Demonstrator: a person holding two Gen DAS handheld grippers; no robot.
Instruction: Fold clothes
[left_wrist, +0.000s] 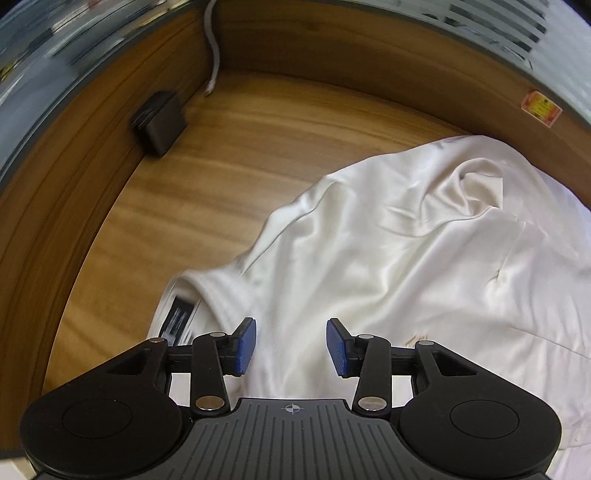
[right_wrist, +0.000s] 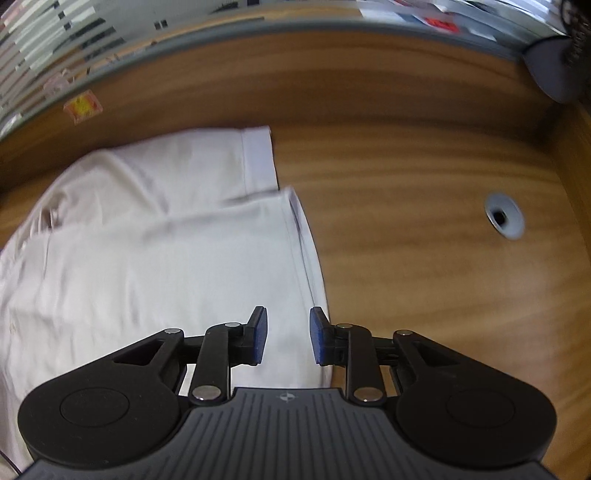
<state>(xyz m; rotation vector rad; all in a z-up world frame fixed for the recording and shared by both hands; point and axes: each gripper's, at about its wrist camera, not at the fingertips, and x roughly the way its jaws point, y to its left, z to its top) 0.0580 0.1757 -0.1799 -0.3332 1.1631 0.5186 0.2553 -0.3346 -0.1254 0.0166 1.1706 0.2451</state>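
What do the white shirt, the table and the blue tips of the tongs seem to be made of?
White shirt: soft knit fabric, probably cotton; it drapes in creases with a faint sheen. Table: wood or wood-look laminate, streaky brown grain, smooth. Blue pads: likely rubber or ribbed plastic, matte, on the black plastic-looking tongs.

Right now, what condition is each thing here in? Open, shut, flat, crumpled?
Left gripper: open, holding nothing, above the cloth.
Right gripper: open, holding nothing.
White garment: lying on the table, rumpled, not neatly folded.
Wooden table: bearing the garment.
White cable: hanging loose in the corner.
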